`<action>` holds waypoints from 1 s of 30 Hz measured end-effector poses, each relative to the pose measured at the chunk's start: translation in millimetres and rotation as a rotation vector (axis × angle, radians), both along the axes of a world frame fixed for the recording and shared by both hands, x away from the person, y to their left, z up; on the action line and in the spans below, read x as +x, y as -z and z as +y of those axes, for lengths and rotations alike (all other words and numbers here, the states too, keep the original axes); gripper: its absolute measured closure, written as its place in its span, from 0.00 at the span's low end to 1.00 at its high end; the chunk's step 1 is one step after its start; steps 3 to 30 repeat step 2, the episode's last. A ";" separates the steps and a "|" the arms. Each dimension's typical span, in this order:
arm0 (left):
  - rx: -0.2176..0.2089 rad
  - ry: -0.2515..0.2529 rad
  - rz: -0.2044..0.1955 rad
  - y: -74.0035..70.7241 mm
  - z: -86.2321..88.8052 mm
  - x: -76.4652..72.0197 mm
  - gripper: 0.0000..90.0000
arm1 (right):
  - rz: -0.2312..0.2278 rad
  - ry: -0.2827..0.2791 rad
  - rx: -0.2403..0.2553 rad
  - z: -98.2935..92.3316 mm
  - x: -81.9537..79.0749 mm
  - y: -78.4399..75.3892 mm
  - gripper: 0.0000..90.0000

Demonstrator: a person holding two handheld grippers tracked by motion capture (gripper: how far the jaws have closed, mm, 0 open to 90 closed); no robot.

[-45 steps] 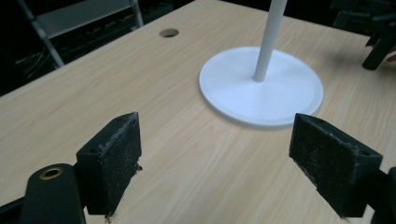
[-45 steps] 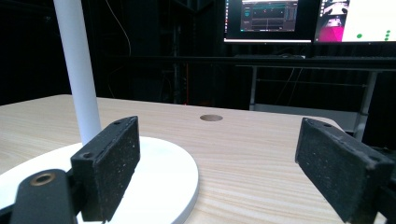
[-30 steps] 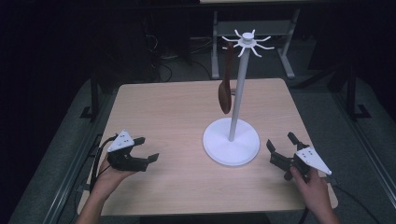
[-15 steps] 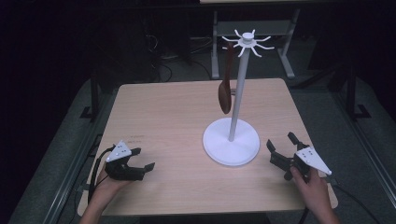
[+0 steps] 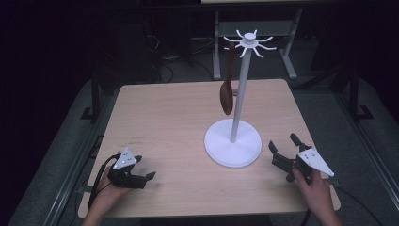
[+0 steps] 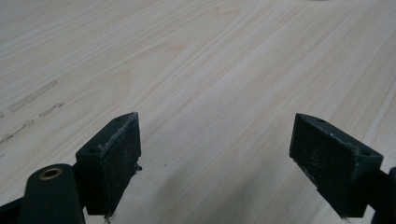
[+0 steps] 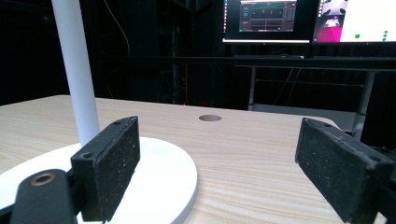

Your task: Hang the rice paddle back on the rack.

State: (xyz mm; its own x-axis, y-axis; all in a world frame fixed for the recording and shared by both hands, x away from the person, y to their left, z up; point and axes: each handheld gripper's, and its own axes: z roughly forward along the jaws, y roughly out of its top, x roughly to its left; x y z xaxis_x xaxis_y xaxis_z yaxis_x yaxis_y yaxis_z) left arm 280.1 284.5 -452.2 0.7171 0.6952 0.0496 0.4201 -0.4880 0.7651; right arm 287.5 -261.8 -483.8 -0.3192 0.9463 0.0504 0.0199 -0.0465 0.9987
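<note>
The left gripper (image 5: 149, 178) has its jaws spread wide with nothing between them; in the left gripper view (image 6: 215, 158) only bare pale wood shows in the gap. It sits low over the near left corner of the table (image 5: 169, 117), jaws pointing toward the table's middle, held in the person's left hand (image 5: 106, 195), with a black cable looping off its back toward the table's left edge.

The right gripper (image 5: 282, 153) is likewise released, its jaws wide apart and holding nothing. In the right gripper view (image 7: 215, 163) the white round base (image 7: 159, 177) of the stand lies just past the left jaw, and the stand's white pole (image 7: 77, 70) rises behind that jaw. A small round hole (image 7: 210, 118) shows in the tabletop farther off, with lit screens (image 7: 266, 21) in the dark room beyond. The right hand (image 5: 315, 188) grips this tool at the near right corner of the table, jaws aimed at the stand, close to its base but not touching it.

The stand (image 5: 237, 94) rises right of the table's middle, its base (image 5: 233, 148) flat on the wood. A ring of short white hooks (image 5: 248, 42) crowns the pole. A brown wooden spoon (image 5: 227, 92) hangs from a hook on the left side, bowl downward, just beside the pole and clear of the table.
</note>
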 end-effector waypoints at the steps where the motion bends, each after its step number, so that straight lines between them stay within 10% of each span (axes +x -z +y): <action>1: 0.000 -0.001 0.000 -0.2 0.6 0.1 0.18 | 0.000 0.000 0.000 0.0 0.0 0.0 0.15; 30: -0.002 -0.003 -0.003 -0.2 1.3 0.3 0.18 | 0.001 0.000 0.000 0.1 0.0 0.0 0.15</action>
